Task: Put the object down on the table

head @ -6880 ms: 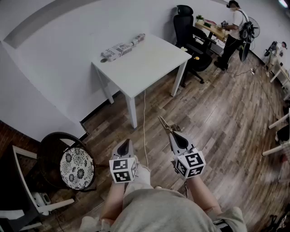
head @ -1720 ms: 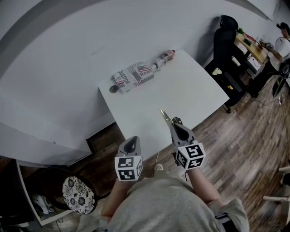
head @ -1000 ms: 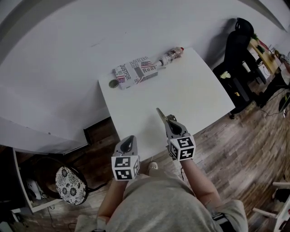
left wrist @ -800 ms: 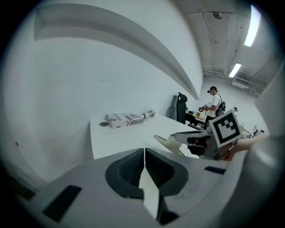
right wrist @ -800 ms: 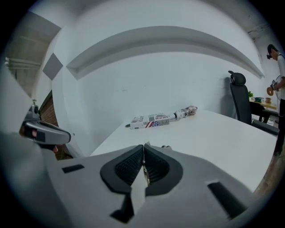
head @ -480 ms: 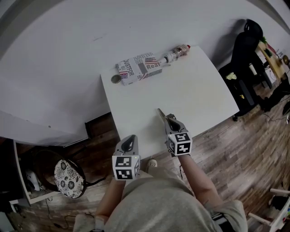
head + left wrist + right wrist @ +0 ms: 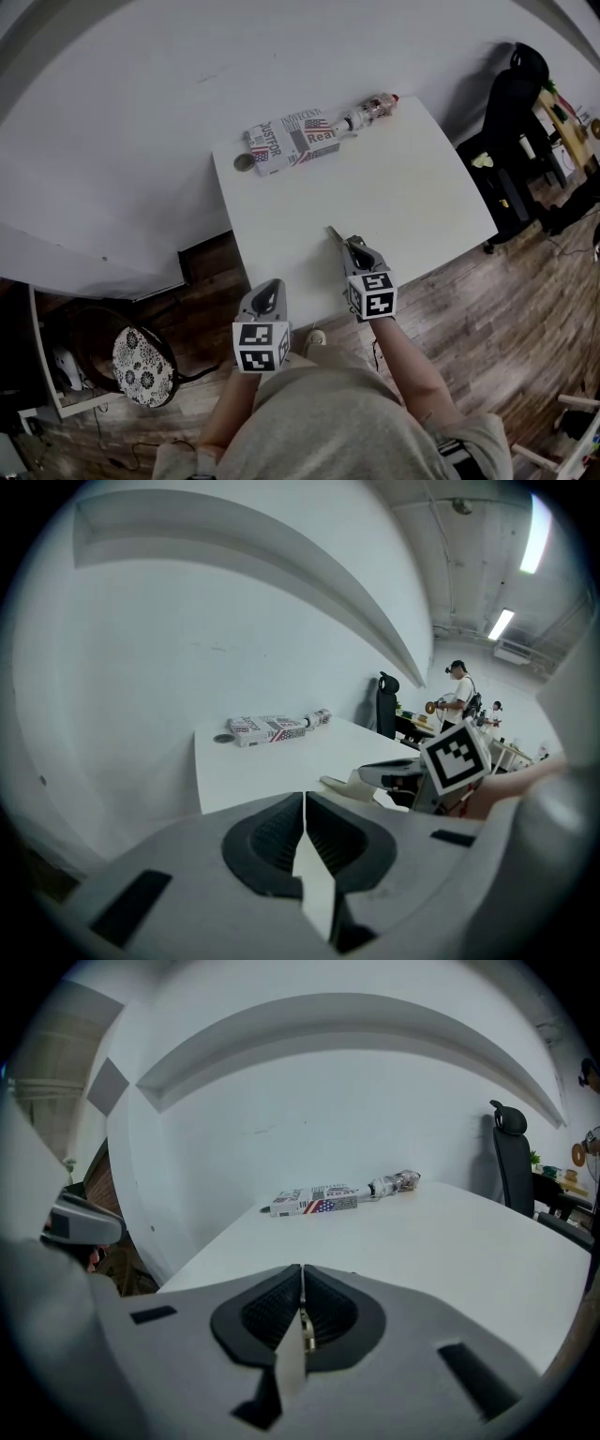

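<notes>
My right gripper (image 7: 353, 246) hangs low over the near part of the white table (image 7: 412, 187). It holds a slim metal tool like a pair of scissors (image 7: 335, 232), whose tip points forward and left. In the right gripper view the thin metal (image 7: 307, 1333) sits between the pads, and the jaws are starting to open. My left gripper (image 7: 269, 286) is shut and empty, at the table's near left edge. Its own view shows the shut jaws (image 7: 304, 803) and the scissors' tip (image 7: 333, 783) to the right.
A printed box (image 7: 291, 139), a bottle (image 7: 370, 111) and a small round lid (image 7: 244, 162) lie along the table's far edge by the wall. A black office chair (image 7: 520, 94) stands at the right, a patterned stool (image 7: 142, 367) at the lower left.
The person has walked up to the table. Over the last second the right gripper with the scissors has settled lower over the table's near part. The left gripper has barely moved.
</notes>
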`<state>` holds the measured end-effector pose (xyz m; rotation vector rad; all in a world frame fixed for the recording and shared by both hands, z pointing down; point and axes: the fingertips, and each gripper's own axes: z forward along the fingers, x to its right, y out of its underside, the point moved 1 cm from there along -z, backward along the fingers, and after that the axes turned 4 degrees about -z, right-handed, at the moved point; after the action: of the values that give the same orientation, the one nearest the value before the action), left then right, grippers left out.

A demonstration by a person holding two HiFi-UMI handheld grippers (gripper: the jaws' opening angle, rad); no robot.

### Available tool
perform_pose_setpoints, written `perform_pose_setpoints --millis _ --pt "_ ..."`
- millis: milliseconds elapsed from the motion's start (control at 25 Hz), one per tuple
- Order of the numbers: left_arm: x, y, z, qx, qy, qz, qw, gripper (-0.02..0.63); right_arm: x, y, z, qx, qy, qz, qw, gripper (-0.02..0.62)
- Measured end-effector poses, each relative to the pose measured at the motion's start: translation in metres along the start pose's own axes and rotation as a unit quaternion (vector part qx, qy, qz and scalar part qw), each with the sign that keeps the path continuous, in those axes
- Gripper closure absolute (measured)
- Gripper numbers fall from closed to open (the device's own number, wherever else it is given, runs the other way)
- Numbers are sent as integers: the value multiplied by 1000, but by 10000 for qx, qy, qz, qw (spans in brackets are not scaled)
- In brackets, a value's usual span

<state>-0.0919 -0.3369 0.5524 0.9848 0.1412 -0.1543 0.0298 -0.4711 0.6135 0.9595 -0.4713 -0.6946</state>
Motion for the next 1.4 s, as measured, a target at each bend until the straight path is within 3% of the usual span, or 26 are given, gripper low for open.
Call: perform_pose_setpoints --millis 1400 --pt "0 7 -10 -45 93 81 9999 596 52 21 12 -475 531 -238 9972 508"
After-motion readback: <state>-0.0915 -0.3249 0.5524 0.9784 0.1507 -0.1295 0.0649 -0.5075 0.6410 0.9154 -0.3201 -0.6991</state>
